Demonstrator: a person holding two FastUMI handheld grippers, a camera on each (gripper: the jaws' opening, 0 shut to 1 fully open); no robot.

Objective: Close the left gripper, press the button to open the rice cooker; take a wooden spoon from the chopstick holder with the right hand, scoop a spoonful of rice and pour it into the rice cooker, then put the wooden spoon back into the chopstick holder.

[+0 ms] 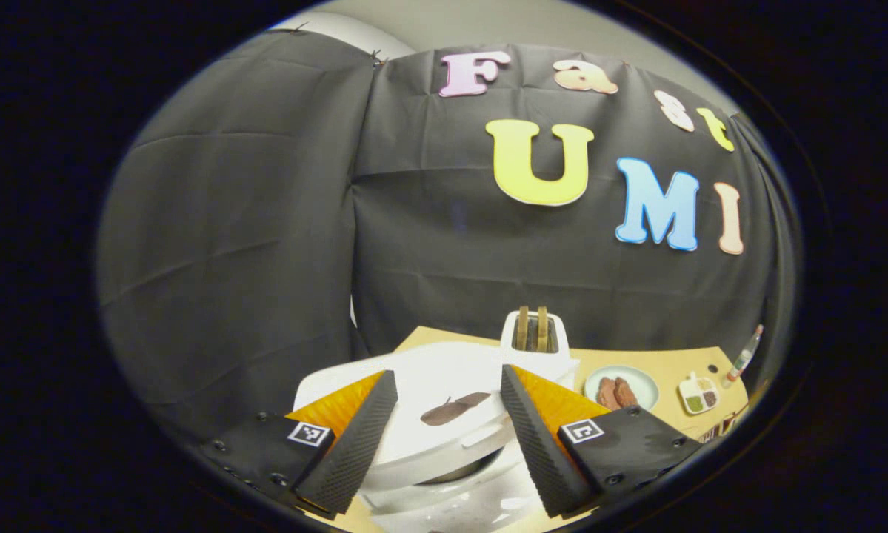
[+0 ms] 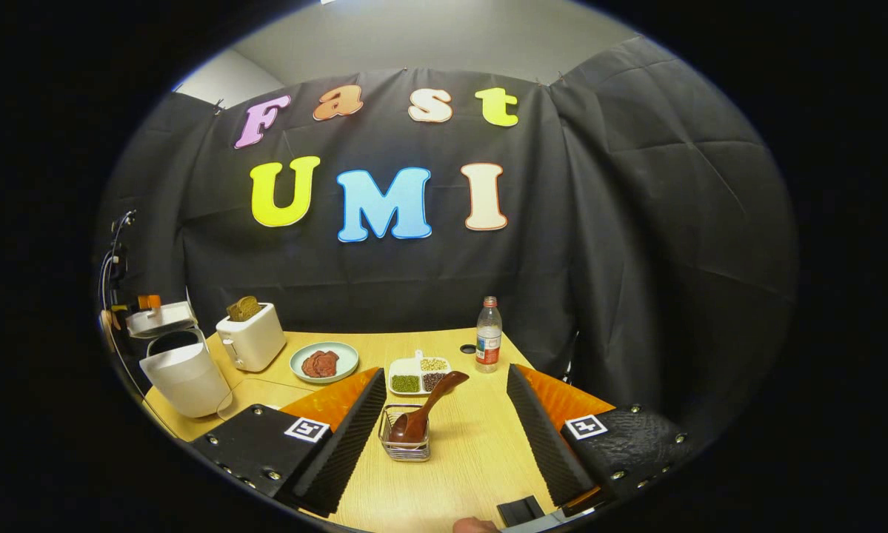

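White rice cooker sits just below the left gripper, lid slightly ajar; jaws spread apart, holding nothing. Right gripper, likewise released, faces the wooden spoon in the chopstick holder; approach its handle squarely

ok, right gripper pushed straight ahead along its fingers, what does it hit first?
Most likely the small wire chopstick holder with the brown wooden spoon standing in it, sitting between the open right gripper fingers. Depth is unclear; beyond it lies the white divided dish of grains.
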